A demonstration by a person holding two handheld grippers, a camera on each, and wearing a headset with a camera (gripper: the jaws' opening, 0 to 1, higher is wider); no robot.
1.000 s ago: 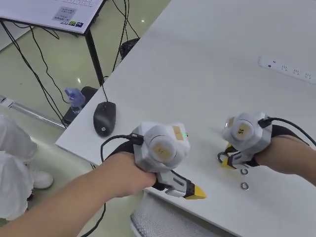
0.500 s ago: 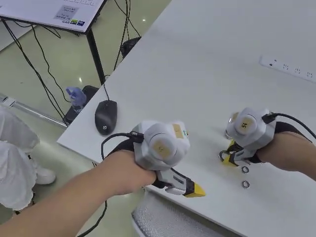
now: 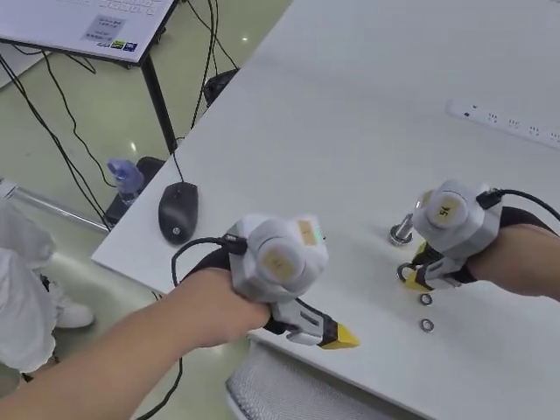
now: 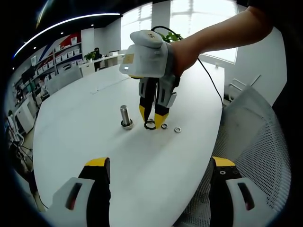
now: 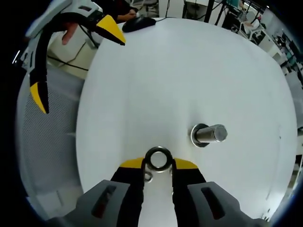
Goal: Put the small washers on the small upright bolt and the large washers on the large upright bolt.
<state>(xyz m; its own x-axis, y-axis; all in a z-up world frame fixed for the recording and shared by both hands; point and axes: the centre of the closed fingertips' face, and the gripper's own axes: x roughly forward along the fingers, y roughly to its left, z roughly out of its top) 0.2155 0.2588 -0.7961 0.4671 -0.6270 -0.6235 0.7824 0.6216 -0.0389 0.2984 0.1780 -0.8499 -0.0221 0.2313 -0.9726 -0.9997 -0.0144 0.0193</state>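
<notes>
My right gripper (image 3: 409,278) (image 5: 158,166) is shut on a large steel washer (image 5: 158,158) (image 4: 150,125), held just above the white table. A large upright bolt (image 3: 402,232) (image 5: 208,134) (image 4: 125,116) stands close beside it, apart from the washer. Two small washers (image 3: 425,299) (image 3: 427,325) (image 4: 164,126) (image 4: 178,129) lie flat on the table next to the right gripper. My left gripper (image 3: 337,335) (image 4: 158,165) hovers at the table's near edge, jaws wide open and holding nothing. It also shows in the right gripper view (image 5: 71,47).
A black mouse (image 3: 178,213) lies near the table's left edge. A white power strip (image 3: 516,125) sits at the far right. A grey mesh chair (image 3: 271,394) stands below the near edge. On the floor are cables and a bottle (image 3: 125,178).
The right gripper, still holding the large washer, has shifted slightly to the right, so the bolt now shows beside it. The left gripper has barely moved; the head camera has shifted.
</notes>
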